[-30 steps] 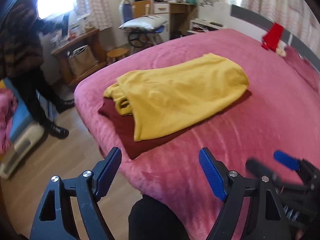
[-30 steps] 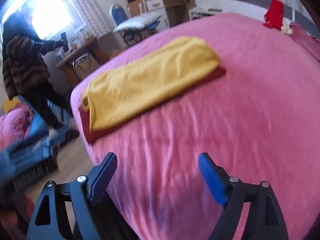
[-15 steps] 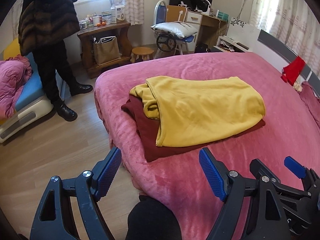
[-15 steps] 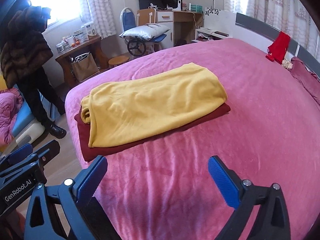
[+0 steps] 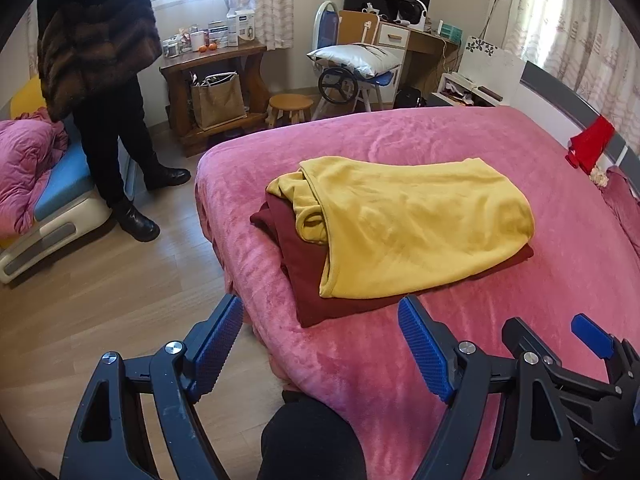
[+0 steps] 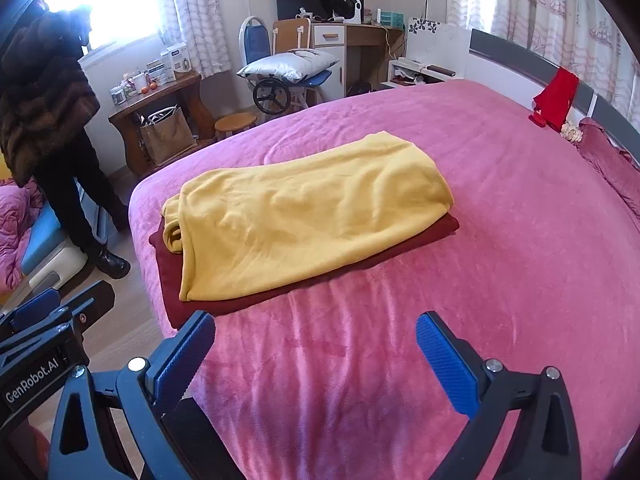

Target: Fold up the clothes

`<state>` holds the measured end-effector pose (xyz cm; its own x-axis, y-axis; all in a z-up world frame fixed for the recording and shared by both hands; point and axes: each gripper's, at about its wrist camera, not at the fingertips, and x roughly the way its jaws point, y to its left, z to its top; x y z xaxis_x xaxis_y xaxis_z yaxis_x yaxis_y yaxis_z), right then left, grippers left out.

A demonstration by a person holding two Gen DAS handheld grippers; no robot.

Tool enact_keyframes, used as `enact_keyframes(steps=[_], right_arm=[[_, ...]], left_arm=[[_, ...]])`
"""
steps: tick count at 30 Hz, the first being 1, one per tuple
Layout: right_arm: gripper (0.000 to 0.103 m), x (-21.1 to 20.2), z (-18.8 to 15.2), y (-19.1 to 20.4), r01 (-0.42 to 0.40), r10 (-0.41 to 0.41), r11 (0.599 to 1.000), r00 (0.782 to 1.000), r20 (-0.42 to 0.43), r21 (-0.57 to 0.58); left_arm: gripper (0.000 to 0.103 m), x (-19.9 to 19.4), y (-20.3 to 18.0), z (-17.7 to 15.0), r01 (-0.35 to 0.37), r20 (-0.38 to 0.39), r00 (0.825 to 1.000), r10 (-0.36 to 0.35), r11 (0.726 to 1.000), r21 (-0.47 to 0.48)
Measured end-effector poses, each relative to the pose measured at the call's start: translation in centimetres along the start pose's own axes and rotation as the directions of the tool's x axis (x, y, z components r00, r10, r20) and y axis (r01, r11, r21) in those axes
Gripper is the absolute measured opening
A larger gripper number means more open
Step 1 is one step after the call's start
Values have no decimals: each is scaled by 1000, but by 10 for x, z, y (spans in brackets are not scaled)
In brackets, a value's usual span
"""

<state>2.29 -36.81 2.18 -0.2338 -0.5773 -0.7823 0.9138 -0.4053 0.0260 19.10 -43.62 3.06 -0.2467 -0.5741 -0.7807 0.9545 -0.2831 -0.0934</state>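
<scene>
On the bed, left-of-centre: yellow garment (image 6: 308, 216) lies folded on top of dark red garment (image 6: 320, 276), both on the pink blanket (image 6: 500, 280).
Stack contact: yellow rests directly on red; red edge shows along the near side and the left end.
Long axis: in the right wrist view it runs from about 8 o'clock to 2 o'clock; in the left wrist view yellow garment (image 5: 408, 232) runs nearer 9 to 3, tilted slightly.
Loose end: bunched collar or sleeve roll at the stack's left end, toward the bed edge; not tucked flat.
Direction from left gripper (image 5: 320, 344): stack sits at 12 to 1 o'clock, near, not touching.
Direction from right gripper (image 6: 316, 360): stack sits at 11 to 12 o'clock, near, not touching.
Nearer hand: judged left, closer to the bunched end and the red corner (image 5: 316, 312).
Left fingers: apart, nothing between them.
Right fingers: spread wide, nothing between them.
Both grippers: point down toward the blanket, side by side.
Next move, a guess: reach forward to the near long edge or the loose left end.
Bystander: person (image 6: 48, 136) in dark coat stands at 9 to 10 o'clock on the floor, well apart from the stack.
</scene>
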Motion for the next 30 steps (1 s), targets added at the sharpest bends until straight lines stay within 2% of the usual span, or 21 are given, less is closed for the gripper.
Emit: enact_keyframes(steps=[14, 19, 23, 30], right_arm=[[103, -15, 0, -9, 19, -20, 1000, 1000, 23, 13], [103, -17, 0, -14, 26, -27, 999, 999, 27, 30], [103, -16, 0, -15, 25, -26, 999, 999, 25, 31], [103, -13, -2, -20, 23, -23, 999, 1000, 13, 45]], left_arm=[[81, -13, 0, 5, -69, 42, 997, 69, 998, 4], [81, -19, -9, 5, -47, 86, 995, 44, 998, 36], [81, -16, -16, 3, -15, 54, 998, 12, 999, 50], [81, -6, -21, -4, -22, -7, 1000, 23, 998, 55]])
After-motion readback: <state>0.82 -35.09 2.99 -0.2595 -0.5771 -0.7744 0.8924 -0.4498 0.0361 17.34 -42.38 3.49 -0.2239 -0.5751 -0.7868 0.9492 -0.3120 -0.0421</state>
